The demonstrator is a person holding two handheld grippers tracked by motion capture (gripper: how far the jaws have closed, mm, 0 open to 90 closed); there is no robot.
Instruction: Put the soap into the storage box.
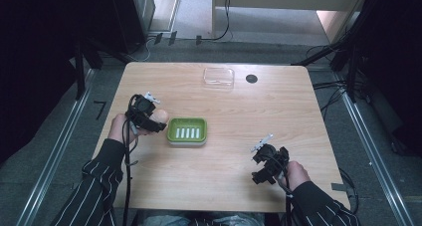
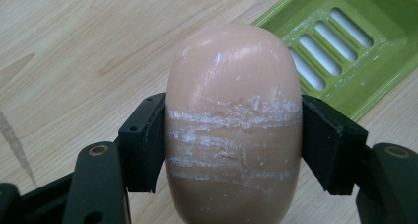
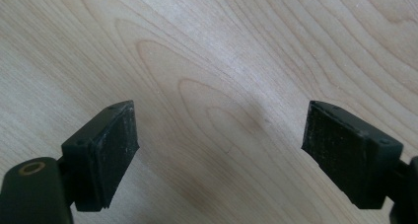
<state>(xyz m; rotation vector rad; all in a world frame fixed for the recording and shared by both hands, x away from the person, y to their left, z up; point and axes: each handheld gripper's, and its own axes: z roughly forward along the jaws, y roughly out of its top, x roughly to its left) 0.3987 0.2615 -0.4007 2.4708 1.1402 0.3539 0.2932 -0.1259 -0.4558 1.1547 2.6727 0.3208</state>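
Note:
A peach-coloured oval bar of soap (image 2: 232,120), scored with white scratch marks, sits between the two black jaws of my left gripper (image 2: 231,145), which is shut on it. In the high view that left gripper (image 1: 149,119) with the soap (image 1: 160,116) is just left of a green slotted soap dish (image 1: 187,131) near the table's middle. The dish (image 2: 345,41) lies up and to the right of the soap in the left gripper view. My right gripper (image 1: 259,154) hovers over bare wood at the front right, its jaws wide open (image 3: 219,150) with nothing between them.
A clear plastic lid or box (image 1: 218,77) lies at the far middle of the wooden table (image 1: 278,111), with a small dark round disc (image 1: 252,78) beside it. Cables run along the floor around the table.

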